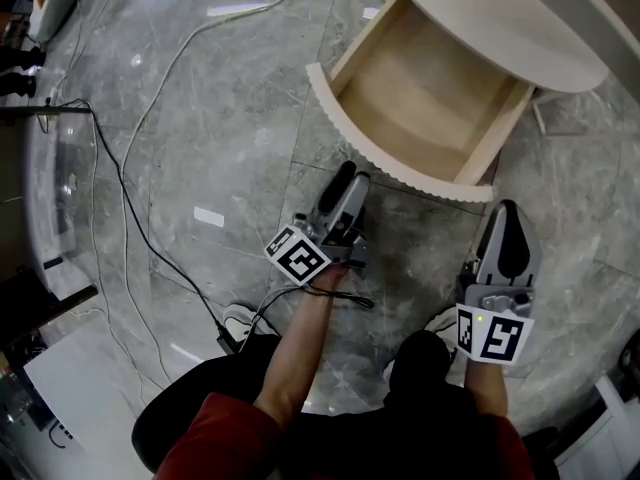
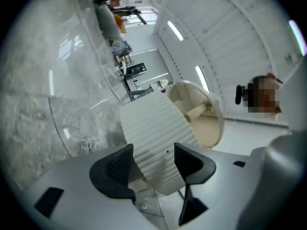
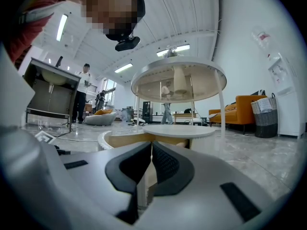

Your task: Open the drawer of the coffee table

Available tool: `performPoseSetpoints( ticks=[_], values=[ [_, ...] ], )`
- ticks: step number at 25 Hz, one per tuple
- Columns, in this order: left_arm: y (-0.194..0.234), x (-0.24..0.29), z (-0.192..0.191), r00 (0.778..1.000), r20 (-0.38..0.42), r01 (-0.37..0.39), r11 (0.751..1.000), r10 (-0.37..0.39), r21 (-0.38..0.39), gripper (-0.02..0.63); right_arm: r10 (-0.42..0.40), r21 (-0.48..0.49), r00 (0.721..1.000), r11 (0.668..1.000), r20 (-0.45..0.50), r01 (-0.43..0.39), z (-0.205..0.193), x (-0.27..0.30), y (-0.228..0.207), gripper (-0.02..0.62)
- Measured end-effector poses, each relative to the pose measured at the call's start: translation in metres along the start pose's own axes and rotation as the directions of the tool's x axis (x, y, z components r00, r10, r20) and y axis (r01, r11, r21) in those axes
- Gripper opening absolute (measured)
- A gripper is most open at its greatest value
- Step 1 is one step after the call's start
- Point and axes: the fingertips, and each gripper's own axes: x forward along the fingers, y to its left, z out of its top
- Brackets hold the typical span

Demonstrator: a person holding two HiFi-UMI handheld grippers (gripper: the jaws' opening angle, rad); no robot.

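Left claw [image 2: 153,158] spread, drawer [image 1: 420,103] extends toward person

Overhead, two low; drawer [image 1: 420,98] common

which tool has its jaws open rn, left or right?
The left tool: its jaws stand apart, with the ribbed drawer front seen between them. The right tool has its jaws together, holding nothing.

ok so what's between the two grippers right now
Nothing but bare grey marble floor, seen in the head view between the left gripper and the right gripper.
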Motion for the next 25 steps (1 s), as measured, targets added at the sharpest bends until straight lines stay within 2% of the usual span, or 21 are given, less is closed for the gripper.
performPoseSetpoints(
  ticks=[1,2,3,4,5,6,7,8,9,11,13,16,18,23,25],
  values=[
    [-0.006,-0.001,0.006,0.999,-0.004,-0.033,0.994,0.034,0.100,0.278,-0.001,-0.001,1.000,1.000,0.000,0.001,0.000,0.000,0.000,0.023],
    [-0.013,-0.003,0.013,0.997,0.004,-0.070,0.975,0.071,0.211,0.278,-0.003,-0.001,1.000,1.000,0.001,0.003,0.000,0.000,-0.001,0.023],
    [-0.020,-0.005,0.020,0.994,0.023,-0.111,0.935,0.110,0.336,0.278,-0.005,-0.001,1.000,1.000,0.001,0.005,0.000,0.000,-0.001,0.023],
    [-0.028,-0.007,0.027,0.988,0.054,-0.154,0.871,0.145,0.467,0.278,-0.006,-0.001,1.000,1.000,0.002,0.006,0.000,0.000,-0.002,0.023],
    [-0.037,-0.009,0.033,0.982,0.089,-0.187,0.788,0.167,0.587,0.278,-0.007,-0.001,1.000,1.000,0.002,0.007,0.000,0.000,-0.003,0.023],
    [-0.047,-0.010,0.037,0.978,0.115,-0.204,0.703,0.173,0.681,0.278,-0.007,-0.001,1.000,1.000,0.003,0.007,-0.001,0.000,-0.003,0.023],
    [-0.055,-0.011,0.038,0.978,0.124,-0.203,0.636,0.167,0.744,0.278,-0.007,-0.001,1.000,1.000,0.003,0.007,-0.001,0.000,-0.003,0.023],
    [-0.061,-0.011,0.036,0.980,0.116,-0.189,0.592,0.159,0.784,0.278,-0.006,-0.001,1.000,1.000,0.003,0.006,-0.001,0.001,-0.003,0.023],
    [-0.064,-0.012,0.032,0.983,0.095,-0.167,0.563,0.155,0.809,0.278,-0.005,-0.002,1.000,1.000,0.003,0.005,-0.001,0.001,-0.002,0.023],
    [-0.066,-0.014,0.025,0.986,0.050,-0.126,0.520,0.158,0.845,0.278,-0.002,-0.003,1.000,1.000,0.003,0.002,-0.001,0.001,0.000,0.023],
    [-0.071,-0.015,0.026,0.987,0.051,-0.121,0.488,0.154,0.864,0.250,0.002,-0.004,1.000,1.000,0.005,-0.002,0.001,0.002,0.001,0.023],
    [-0.075,-0.015,0.036,0.984,0.090,-0.156,0.491,0.157,0.857,0.082,-0.002,-0.002,1.000,1.000,0.006,0.002,0.002,0.003,0.001,0.023],
    [-0.073,-0.013,0.040,0.978,0.106,-0.181,0.479,0.178,0.859,0.023,-0.001,-0.002,1.000,1.000,0.006,0.001,0.002,0.004,0.001,0.023],
    [-0.078,-0.011,0.045,0.974,0.110,-0.188,0.445,0.196,0.876,0.014,0.002,-0.002,1.000,1.000,0.008,-0.002,0.003,0.005,0.003,0.023],
    [-0.089,-0.007,0.051,0.982,0.090,-0.150,0.405,0.165,0.902,0.014,-0.002,0.001,1.000,1.000,0.012,0.002,0.010,0.007,0.004,0.023]
  ],
)
